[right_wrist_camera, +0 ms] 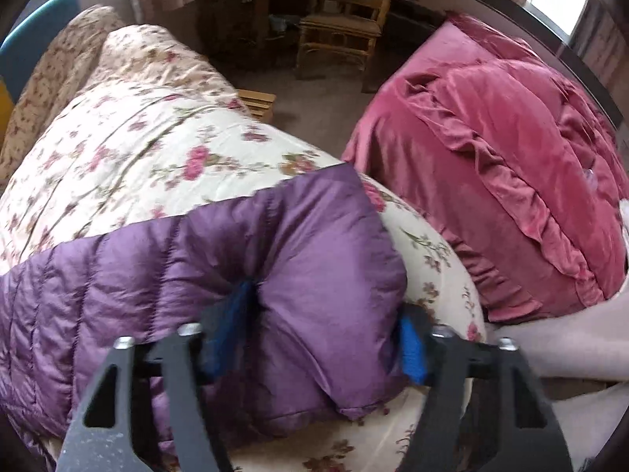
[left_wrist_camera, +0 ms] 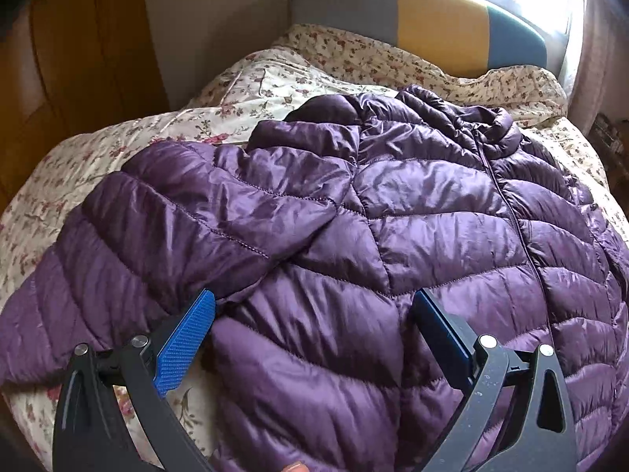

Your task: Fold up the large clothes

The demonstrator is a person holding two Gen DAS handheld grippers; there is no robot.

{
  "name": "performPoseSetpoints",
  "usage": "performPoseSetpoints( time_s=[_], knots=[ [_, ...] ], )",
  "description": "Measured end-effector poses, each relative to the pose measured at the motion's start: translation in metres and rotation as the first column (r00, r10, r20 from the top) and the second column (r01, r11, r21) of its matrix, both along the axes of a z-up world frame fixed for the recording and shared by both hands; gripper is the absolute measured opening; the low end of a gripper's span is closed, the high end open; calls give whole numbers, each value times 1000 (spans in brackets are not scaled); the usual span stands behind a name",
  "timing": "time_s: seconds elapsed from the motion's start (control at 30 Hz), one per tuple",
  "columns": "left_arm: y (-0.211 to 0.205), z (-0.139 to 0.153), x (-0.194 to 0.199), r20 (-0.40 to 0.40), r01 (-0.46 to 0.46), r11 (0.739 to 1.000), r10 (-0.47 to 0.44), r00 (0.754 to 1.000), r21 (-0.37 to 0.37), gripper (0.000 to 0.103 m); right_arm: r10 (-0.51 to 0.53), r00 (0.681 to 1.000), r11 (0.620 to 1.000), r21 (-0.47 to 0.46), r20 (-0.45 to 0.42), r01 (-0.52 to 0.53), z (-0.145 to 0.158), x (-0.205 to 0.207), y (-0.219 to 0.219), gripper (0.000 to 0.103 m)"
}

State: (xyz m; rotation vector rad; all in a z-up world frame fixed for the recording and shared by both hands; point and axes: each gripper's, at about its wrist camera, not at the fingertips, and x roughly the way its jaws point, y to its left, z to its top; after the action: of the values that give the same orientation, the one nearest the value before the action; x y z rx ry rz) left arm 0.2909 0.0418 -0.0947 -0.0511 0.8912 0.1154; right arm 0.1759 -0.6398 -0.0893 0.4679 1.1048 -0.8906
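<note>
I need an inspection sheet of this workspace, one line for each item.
Surface: bed with floral quilt, rumpled.
Job's things: purple puffer jacket lying front up, zipped; one sleeve lies across its front; another sleeve end reaches toward the quilt's edge.
Clutter: nothing seen.
Grippers: left gripper open over the jacket's lower part; right gripper open around the sleeve end.
Cables: nothing seen.
Surroundings: colour-block headboard, pink bedspread, rattan chair, window light.

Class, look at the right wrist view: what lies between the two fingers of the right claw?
The end of the purple jacket's sleeve fills the gap between the fingers of the right claw, lying on the flowered quilt. Only the right wrist view shows it.
</note>
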Motion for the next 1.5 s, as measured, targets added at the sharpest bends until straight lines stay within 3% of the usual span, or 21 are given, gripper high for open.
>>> performPoseSetpoints(
  time_s=[0.07, 0.17, 0.33, 0.47, 0.63, 0.87, 0.97, 1.23, 1.5],
  knots=[
    [0, -2, 2, -2, 3, 1000, -3, 1000, 4, 100, 34, 999, 999, -22, -20, -34, 1, 11, 9, 26],
    [0, -6, 4, -9, 4, 1000, -4, 1000, 6, 100, 73, 996, 995, -65, -45, -76, 4, 22, 23, 20],
    [1, -7, 8, -16, -3, 1000, 2, 1000, -8, 100, 170, 983, 974, -140, -68, -178, 13, 47, 58, 17],
    [4, -10, 10, -28, 2, 1000, -3, 1000, -21, 100, 275, 959, 936, -211, -68, -283, 27, 77, 104, 17],
    [7, -11, 11, -34, 10, 999, -11, 999, -39, 100, 396, 916, 878, -266, -65, -398, 43, 111, 159, 16],
    [10, -9, 9, -32, 9, 999, -10, 999, -50, 100, 530, 846, 808, -274, -49, -522, 46, 146, 232, 13],
    [12, -9, 7, -25, 1, 998, -3, 1000, -62, 100, 598, 799, 753, -294, -66, -588, 40, 156, 272, 12],
    [13, -6, 0, -7, 19, 999, -19, 1000, -50, 100, 781, 603, 515, -379, -163, -769, 25, 161, 376, 11],
    [27, 1, -16, 20, 12, 996, -11, 1000, -90, 100, 898, 418, 341, -381, -138, -859, 25, 161, 478, 10]
  ],
)
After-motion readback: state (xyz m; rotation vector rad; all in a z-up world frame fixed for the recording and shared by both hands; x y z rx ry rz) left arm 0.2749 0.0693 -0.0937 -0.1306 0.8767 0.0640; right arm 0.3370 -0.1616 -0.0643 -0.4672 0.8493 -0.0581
